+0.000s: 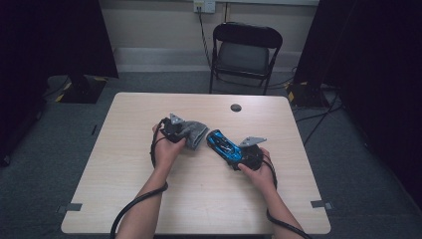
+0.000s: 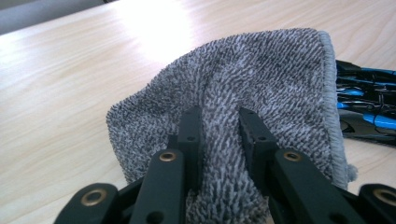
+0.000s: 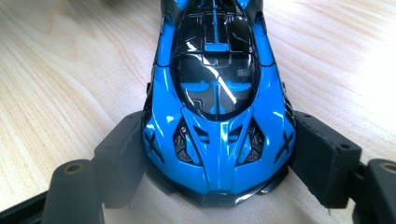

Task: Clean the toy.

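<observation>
Table of light wood, seen from above, with two forearms coming in from the bottom edge. Left gripper held by the left hand near the middle of the table, jaws narrow and pinching a fold of grey towel cloth. In the left gripper view, the same left gripper with both black jaws pressed on a raised ridge of the grey towel cloth, the rest of the cloth spread out in front and resting on the wood. Edge of the cloth with a stitched hem at the right side, and just beside it a part of the blue toy car.

Right gripper held by the right hand, to the right of the cloth, jaws standing wide and closed on the blue toy car. In the right gripper view, the right gripper with one black pad against each flank of the blue toy car at its near end. Car sitting on the table, its dark glossy canopy pointing away from the camera. Car and cloth very near each other in the high view; not possible to tell whether touching.

Behind the table, a black folding chair against the wall. Small dark round spot on the far part of the table top.
</observation>
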A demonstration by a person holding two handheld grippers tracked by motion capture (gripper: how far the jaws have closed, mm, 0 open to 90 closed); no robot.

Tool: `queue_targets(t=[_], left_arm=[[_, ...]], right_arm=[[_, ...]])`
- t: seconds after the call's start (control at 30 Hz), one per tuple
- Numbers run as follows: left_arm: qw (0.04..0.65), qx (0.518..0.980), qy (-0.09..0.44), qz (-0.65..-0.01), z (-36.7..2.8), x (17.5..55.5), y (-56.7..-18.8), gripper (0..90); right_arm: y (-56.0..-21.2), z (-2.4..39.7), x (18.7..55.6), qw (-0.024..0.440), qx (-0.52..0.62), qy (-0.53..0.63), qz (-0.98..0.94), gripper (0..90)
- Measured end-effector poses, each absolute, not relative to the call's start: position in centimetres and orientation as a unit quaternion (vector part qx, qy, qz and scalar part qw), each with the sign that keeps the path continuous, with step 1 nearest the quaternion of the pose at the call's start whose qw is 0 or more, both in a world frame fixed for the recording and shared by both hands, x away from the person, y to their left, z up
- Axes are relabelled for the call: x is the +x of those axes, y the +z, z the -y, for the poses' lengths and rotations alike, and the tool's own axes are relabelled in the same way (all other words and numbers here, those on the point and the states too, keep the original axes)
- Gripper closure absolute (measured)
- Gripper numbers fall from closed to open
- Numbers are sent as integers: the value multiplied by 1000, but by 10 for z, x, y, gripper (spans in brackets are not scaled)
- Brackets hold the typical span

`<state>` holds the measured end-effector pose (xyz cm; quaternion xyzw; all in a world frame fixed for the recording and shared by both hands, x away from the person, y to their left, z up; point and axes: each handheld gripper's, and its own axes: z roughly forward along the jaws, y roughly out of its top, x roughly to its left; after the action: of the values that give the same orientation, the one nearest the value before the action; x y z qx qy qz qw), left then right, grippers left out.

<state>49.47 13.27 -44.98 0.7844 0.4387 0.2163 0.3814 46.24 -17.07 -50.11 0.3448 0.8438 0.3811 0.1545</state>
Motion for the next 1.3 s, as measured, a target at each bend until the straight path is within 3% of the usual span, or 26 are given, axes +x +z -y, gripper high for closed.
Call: queue_targets(t=[0.63,1.3], left_arm=[[420,801,212,-370,-96,471,-430,732],[424,828,171,-324,-27,463,-450,731]], right_arm=[[-501,171,462,154,345,381,-844,248],[-501,171,462,155,345,381,-844,248]])
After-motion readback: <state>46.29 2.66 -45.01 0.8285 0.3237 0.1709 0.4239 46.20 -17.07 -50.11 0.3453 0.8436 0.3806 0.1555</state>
